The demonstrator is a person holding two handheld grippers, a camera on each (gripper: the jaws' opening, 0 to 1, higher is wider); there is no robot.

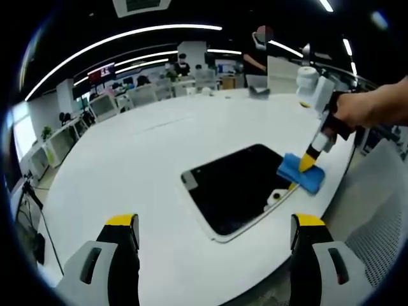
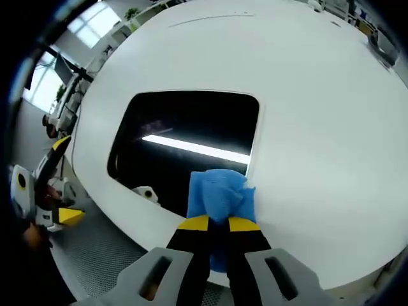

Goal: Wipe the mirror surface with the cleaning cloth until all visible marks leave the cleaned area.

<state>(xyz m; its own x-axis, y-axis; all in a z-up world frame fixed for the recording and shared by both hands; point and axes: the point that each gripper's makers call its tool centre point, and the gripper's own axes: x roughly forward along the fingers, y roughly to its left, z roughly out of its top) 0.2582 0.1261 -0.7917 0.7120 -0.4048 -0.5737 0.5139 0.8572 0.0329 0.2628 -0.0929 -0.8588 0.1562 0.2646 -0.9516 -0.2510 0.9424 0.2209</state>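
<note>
On the white table [image 1: 127, 159], near its edge, a dark mirror [image 1: 236, 188] is laid flat, its glass reflecting a ceiling light strip. At about 3 o'clock of the mirror in the left gripper view, a blue cloth [image 1: 301, 172] is pressed down at the frame's edge by the right gripper [image 1: 308, 160], whose jaws are clamped together on the folded fabric; the cloth appears bunched so that a firm pad is offered to the glass. At 6 o'clock in that view, the left gripper [image 1: 213, 233] is held with jaws wide apart and nothing between them, clear of the mirror, presumably to keep the work unobstructed. Marks on the glass cannot be made out.
</note>
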